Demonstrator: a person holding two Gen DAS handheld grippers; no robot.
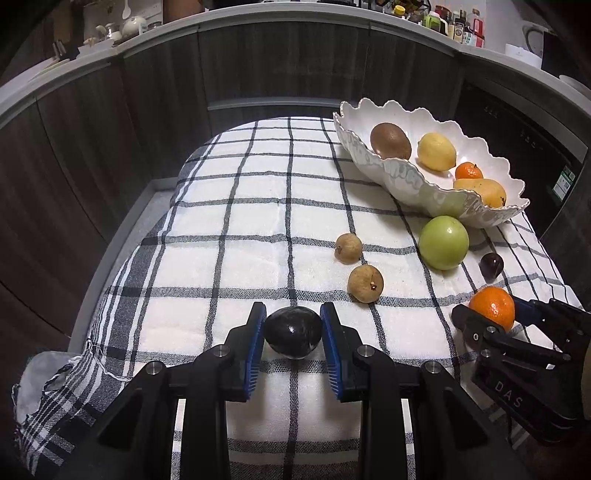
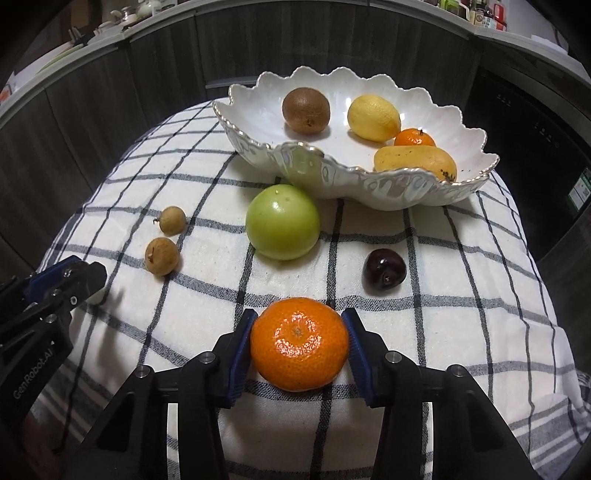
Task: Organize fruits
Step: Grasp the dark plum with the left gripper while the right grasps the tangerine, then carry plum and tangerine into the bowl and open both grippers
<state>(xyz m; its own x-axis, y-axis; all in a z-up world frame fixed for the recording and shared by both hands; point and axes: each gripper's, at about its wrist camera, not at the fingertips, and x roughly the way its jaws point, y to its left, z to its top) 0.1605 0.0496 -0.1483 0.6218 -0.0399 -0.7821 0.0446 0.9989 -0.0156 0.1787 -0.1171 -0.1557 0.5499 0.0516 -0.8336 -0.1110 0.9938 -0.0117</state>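
Note:
My left gripper is shut on a dark avocado near the checked cloth's front. My right gripper is shut on a tangerine; the tangerine also shows in the left wrist view. A white scalloped bowl at the back holds a kiwi, a lemon, a small tangerine and a yellow mango. On the cloth lie a green apple, a dark cherry and two brown longans.
The checked cloth covers a small table. Dark cabinet fronts curve around behind it, under a counter with bottles and crockery. The left gripper's body shows at the left of the right wrist view.

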